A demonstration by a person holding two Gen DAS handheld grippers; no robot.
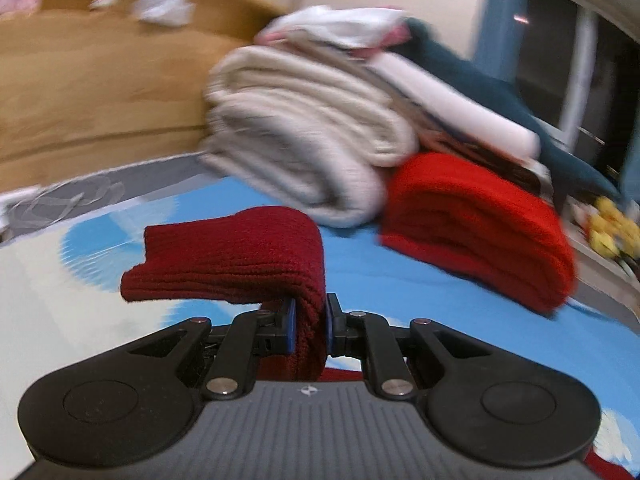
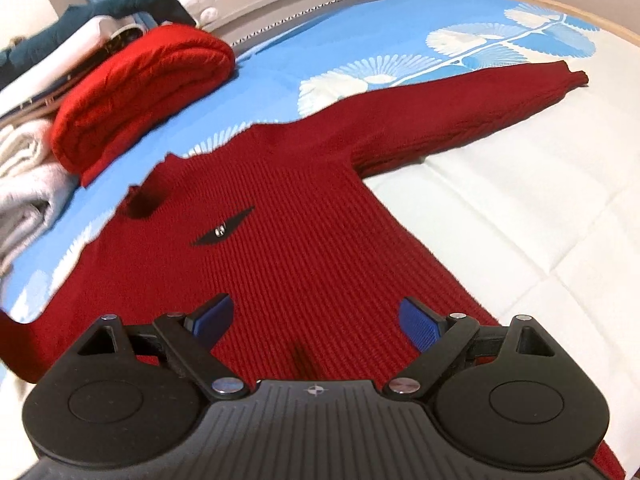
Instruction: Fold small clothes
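Note:
A dark red ribbed sweater (image 2: 304, 232) lies spread on the bed, with a small black emblem on its chest and one sleeve (image 2: 480, 100) stretched out to the upper right. My right gripper (image 2: 316, 326) hovers over the sweater's lower body, open, with nothing between its blue pads. In the left wrist view my left gripper (image 1: 310, 336) is shut on the other sleeve (image 1: 240, 256), whose cuff end flops over to the left, lifted above the bed.
A folded bright red knit (image 2: 140, 92) and a folded cream blanket (image 1: 304, 132) lie stacked at the bed's far side, with white cloth and a teal plush shark (image 2: 120, 0) behind. A wooden headboard (image 1: 100, 80) stands beyond. The bedcover (image 2: 500, 220) is blue and white.

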